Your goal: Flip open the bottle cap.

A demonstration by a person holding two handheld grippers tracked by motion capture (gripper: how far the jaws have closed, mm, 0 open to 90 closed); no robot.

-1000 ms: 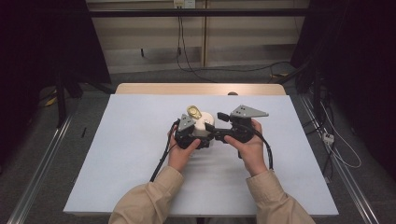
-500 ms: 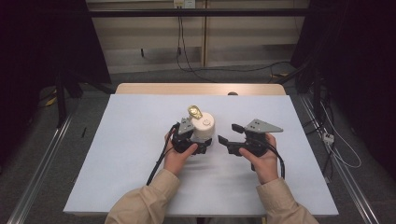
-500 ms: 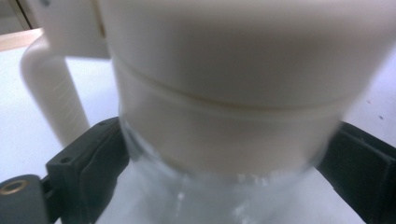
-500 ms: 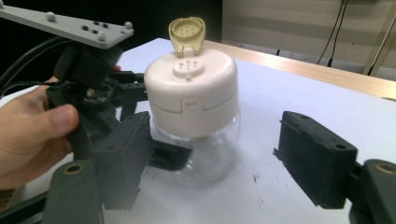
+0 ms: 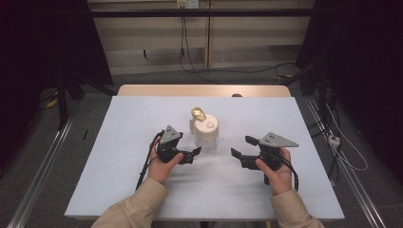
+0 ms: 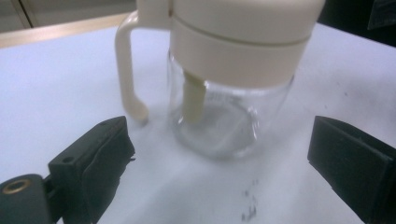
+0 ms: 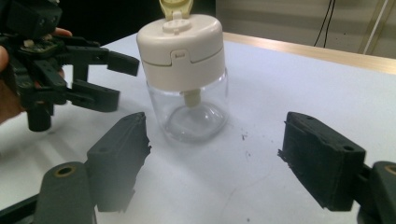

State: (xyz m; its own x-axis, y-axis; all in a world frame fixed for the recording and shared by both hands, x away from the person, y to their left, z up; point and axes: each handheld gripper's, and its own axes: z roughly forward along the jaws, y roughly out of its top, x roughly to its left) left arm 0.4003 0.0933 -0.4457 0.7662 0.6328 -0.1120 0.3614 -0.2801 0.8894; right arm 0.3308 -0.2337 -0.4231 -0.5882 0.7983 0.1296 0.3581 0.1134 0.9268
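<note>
A clear glass jar [image 5: 205, 132] with a cream lid, a side handle and a raised gold flip tab stands upright at the middle of the white table [image 5: 294, 118]. My left gripper [image 5: 192, 155] lies just near-left of it, open, with the jar [image 6: 224, 98] close ahead of its jaws and nothing between them [image 6: 219, 177]. My right gripper [image 5: 243, 147] is off to the jar's right, clear of it. Its jaws have just been opening and stand wide with nothing between them [image 7: 219, 161]. The jar [image 7: 187, 79] and the left gripper [image 7: 114, 81] show ahead of it.
A wooden strip [image 5: 204, 90] runs along the table's far edge. Metal rails [image 5: 43, 171] flank the table on the floor, and cables [image 5: 332, 142] lie at the right and behind. A few dark specks [image 7: 243, 137] mark the cloth near the jar.
Both grippers have drawn back from the jar: the right one moved right and down toward the near side, the left one moved left. The jar stays standing in place.
</note>
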